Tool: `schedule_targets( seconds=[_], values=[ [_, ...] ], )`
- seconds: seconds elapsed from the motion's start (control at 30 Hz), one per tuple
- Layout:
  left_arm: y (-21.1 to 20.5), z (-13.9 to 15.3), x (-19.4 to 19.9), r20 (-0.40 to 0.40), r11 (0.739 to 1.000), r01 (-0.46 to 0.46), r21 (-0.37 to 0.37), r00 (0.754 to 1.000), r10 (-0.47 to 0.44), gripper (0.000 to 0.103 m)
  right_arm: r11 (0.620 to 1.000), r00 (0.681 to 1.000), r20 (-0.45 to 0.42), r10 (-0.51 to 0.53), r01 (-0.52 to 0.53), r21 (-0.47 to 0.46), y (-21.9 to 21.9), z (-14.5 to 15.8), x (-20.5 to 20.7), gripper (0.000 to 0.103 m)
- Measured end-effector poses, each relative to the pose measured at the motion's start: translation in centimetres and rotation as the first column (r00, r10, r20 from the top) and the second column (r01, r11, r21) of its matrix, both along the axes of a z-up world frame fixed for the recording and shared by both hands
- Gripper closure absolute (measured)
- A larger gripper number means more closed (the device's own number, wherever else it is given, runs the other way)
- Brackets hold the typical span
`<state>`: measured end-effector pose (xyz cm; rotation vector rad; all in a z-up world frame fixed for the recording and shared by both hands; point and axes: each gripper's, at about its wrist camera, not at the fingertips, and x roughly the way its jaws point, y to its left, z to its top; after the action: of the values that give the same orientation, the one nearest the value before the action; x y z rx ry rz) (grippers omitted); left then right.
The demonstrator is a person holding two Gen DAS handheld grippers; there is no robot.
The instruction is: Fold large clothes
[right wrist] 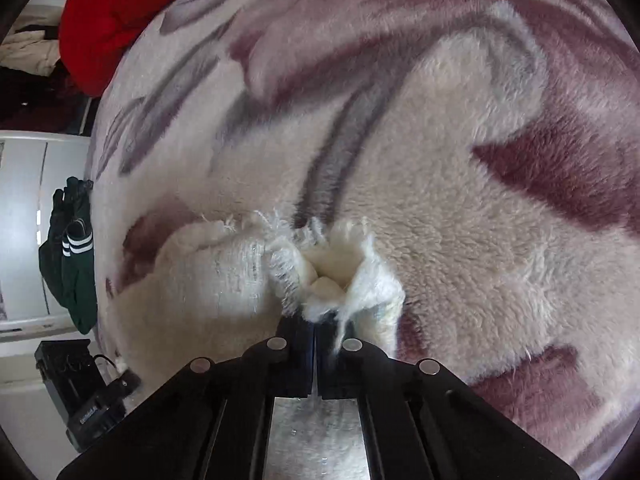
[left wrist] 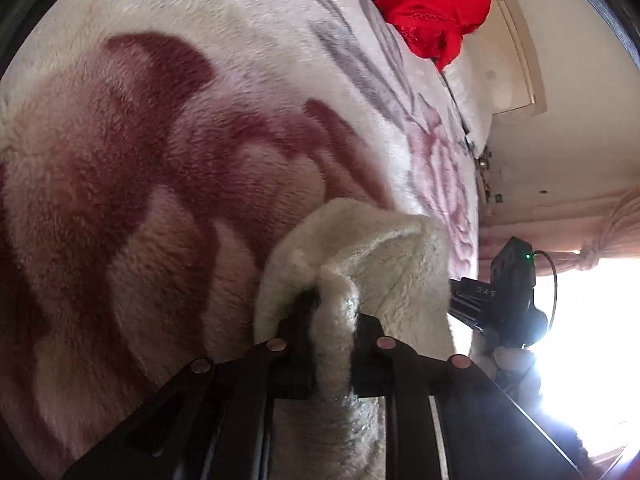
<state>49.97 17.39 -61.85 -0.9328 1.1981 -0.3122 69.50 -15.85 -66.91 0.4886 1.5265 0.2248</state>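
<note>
Black linkage bars of the left claw (left wrist: 332, 320) fill the bottom of the left wrist view, its jaws pinched on a thick fold of a cream fleece garment (left wrist: 360, 248). From there by size: a plush bed blanket (left wrist: 160, 140), cream with maroon and grey flower shapes, covers nearly all of both views and carries everything. The cream fleece garment lies on it, bunched up between the 2 claws; which part of it each claw grips cannot be told. A red cloth heap (left wrist: 432, 4) sits at the blanket's far edge, well apart from the garment. In the right wrist view a dark green garment with white stripes (right wrist: 74, 256) hangs just beside the blanket's left edge, against a white cupboard (right wrist: 24, 216). The right claw (right wrist: 314, 320) has its jaws drawn together on a frayed, fluffy edge of the fleece (right wrist: 340, 268), with tufts sticking up past the tips. Smallest, the other claw's black body shows at each view's side.
</note>
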Motion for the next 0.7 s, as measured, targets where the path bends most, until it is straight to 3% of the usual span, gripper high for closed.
schedule_targets(
  seconds=[0.1,0.17,0.27,0.3,0.33,0.37,0.47,0.5,0.57,0.63,0.7],
  values=[
    [0.2,4.6,-1.4,0.020,0.998,0.017,0.056,1.000,-0.019,0.054,0.998,0.997,0.070,0.037,-0.034,-0.046,0.1,4.3,-1.9,0.096],
    [0.2,8.4,-3.5,0.089,0.994,0.026,0.110,0.995,-0.036,0.053,1.000,0.996,0.092,0.019,-0.019,0.004,-0.6,6.9,-4.1,0.093],
    [-1.4,12.8,-8.4,0.152,0.977,0.047,0.209,0.985,-0.080,0.054,0.990,0.994,0.108,0.030,-0.044,0.135,-1.0,10.9,-10.5,0.093],
    [-2.2,13.3,-9.9,0.147,0.969,0.072,0.237,0.983,-0.109,0.063,0.987,0.995,0.090,0.039,-0.053,0.153,-0.5,11.2,-12.1,0.093],
    [-3.3,13.0,-11.2,0.117,0.961,0.110,0.254,0.983,-0.144,0.084,0.983,0.997,0.051,0.058,-0.066,0.173,0.2,11.0,-14.4,0.093],
    [-3.9,11.8,-12.5,0.064,0.955,0.143,0.260,0.984,-0.165,0.091,0.981,0.997,0.014,0.080,-0.081,0.179,1.2,10.3,-16.2,0.093],
    [-5.4,6.1,-14.1,-0.086,0.938,0.178,0.298,0.983,-0.160,0.092,0.985,0.992,-0.044,0.120,-0.113,0.129,3.8,7.2,-19.5,0.093],
    [-5.6,4.3,-14.3,-0.117,0.936,0.185,0.300,0.981,-0.157,0.092,0.989,0.990,-0.047,0.134,-0.131,0.070,5.0,5.7,-19.8,0.093],
    [-5.2,0.1,-15.3,-0.162,0.945,0.164,0.284,0.979,-0.121,0.099,0.988,0.988,-0.034,0.152,-0.151,0.026,6.6,4.2,-19.5,0.094],
    [-4.0,-1.0,-16.1,-0.130,0.973,0.107,0.205,0.988,-0.082,0.099,0.988,0.987,-0.054,0.153,-0.151,0.045,7.9,2.7,-19.0,0.098],
    [-2.9,0.5,-16.6,-0.133,0.987,0.063,0.147,0.990,-0.044,0.099,0.989,0.987,-0.091,0.132,-0.126,0.078,7.8,3.0,-18.6,0.098]
  ],
)
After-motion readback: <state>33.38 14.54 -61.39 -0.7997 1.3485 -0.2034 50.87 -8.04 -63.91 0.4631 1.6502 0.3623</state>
